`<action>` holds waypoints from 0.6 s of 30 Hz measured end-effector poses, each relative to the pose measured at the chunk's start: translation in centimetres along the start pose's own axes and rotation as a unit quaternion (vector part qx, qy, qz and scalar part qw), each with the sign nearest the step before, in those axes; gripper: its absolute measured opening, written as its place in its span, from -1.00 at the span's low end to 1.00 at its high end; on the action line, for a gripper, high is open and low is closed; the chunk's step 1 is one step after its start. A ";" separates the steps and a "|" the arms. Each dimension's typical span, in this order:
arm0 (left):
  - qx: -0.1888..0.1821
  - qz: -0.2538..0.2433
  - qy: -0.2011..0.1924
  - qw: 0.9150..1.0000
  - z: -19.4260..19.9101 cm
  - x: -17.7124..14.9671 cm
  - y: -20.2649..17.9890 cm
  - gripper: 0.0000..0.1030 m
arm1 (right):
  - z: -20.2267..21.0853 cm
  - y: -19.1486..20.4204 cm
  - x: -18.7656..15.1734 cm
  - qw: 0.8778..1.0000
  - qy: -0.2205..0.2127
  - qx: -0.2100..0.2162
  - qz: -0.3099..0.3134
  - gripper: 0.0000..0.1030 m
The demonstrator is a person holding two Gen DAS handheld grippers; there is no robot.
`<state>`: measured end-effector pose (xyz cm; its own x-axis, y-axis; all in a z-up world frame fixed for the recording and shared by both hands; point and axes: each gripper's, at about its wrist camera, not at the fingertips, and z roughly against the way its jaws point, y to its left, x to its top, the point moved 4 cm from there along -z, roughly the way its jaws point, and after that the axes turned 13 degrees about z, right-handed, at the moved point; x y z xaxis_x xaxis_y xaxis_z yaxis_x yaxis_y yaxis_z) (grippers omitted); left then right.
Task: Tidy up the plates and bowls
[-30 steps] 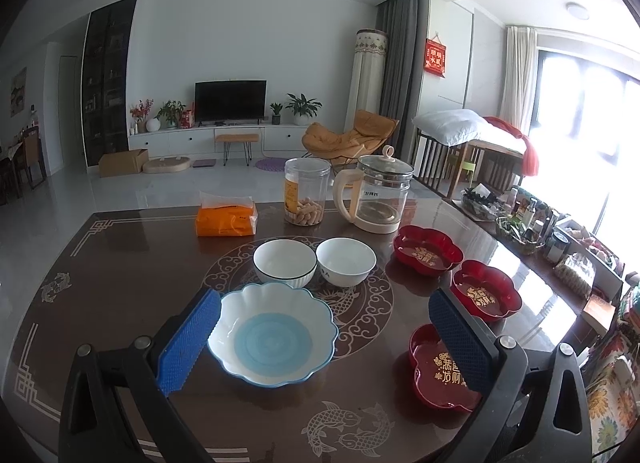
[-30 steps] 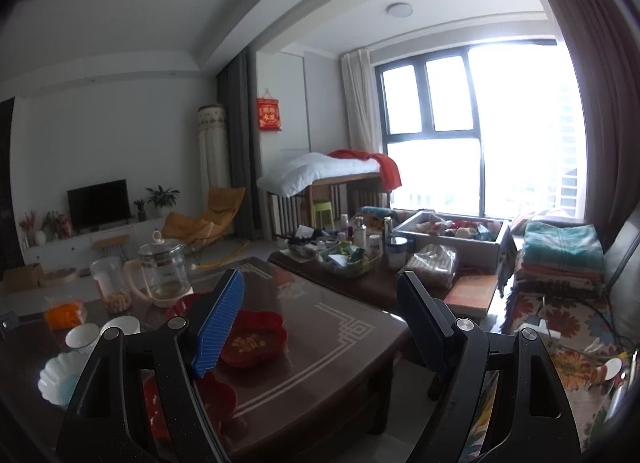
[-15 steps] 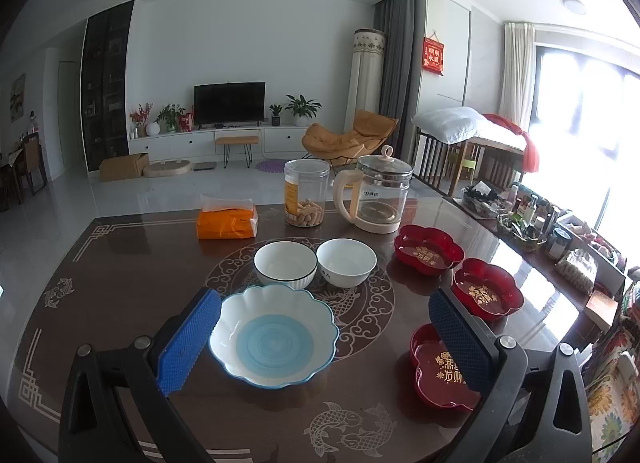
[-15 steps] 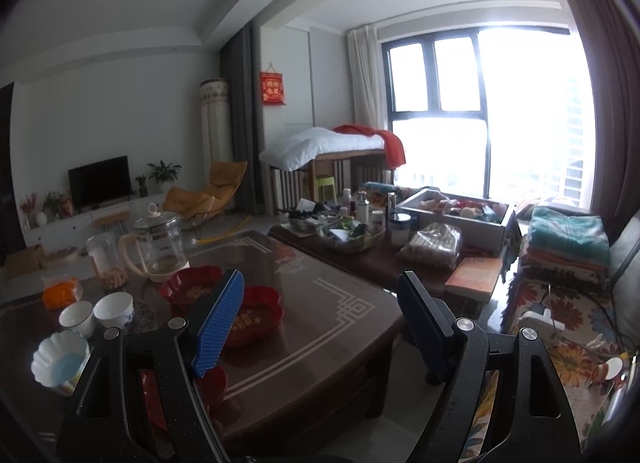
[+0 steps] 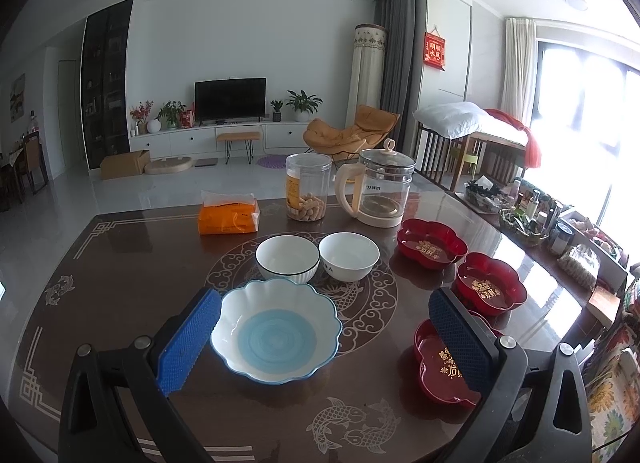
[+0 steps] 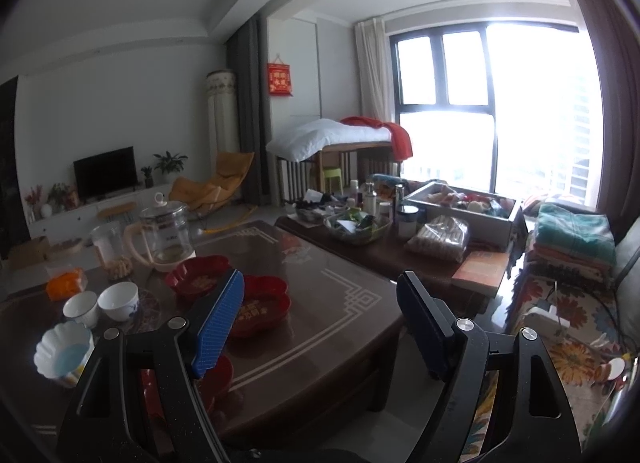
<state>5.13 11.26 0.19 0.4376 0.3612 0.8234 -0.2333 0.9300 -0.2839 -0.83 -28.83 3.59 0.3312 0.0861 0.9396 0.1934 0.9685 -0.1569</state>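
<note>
Dishes sitting on the dark table (image 5: pixel 120 263), both grippers hanging wide open and empty.
The scalloped blue-and-white plate (image 5: pixel 276 331) is lying between the left gripper (image 5: pixel 324 337) pads, untouched; three red dishes (image 5: pixel 486 283) are lining the right edge; two white bowls (image 5: pixel 318 257) are touching behind; right gripper (image 6: pixel 320 319) is hovering over the table corner.

three red plates (image 5: pixel 431 247), two white bowls (image 5: pixel 287 257), one scalloped blue bowl (image 5: pixel 276 329).

Dark table (image 5: pixel 120 263) (bowls (image 5: pixel 286 259), red plates (image 5: pixel 430 247))
</note>
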 end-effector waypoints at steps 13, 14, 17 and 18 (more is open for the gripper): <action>0.002 -0.016 0.018 1.000 -0.8 -1.1 -0.8 1.00 | -0.2 0.0 -0.3 1.000 0.005 0.008 0.006 0.59; 0.002 -0.018 0.020 1.000 -0.9 -1.2 -0.9 1.00 | -0.2 0.0 -0.3 1.000 0.006 0.009 0.009 0.59; -0.005 -0.024 0.030 0.999 -1.1 -1.2 -1.5 1.00 | -0.4 0.0 -0.1 1.000 0.006 0.015 0.019 0.59; -0.010 -0.027 0.035 0.999 -1.2 -1.1 -1.9 1.00 | -0.4 -0.1 0.0 1.000 0.005 0.019 0.023 0.59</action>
<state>6.12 9.20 -0.77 0.5092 0.3138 0.8014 -0.1914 0.9491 -0.2501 -0.47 -29.00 3.50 0.3481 0.1287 0.9286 0.1423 0.9718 -0.1881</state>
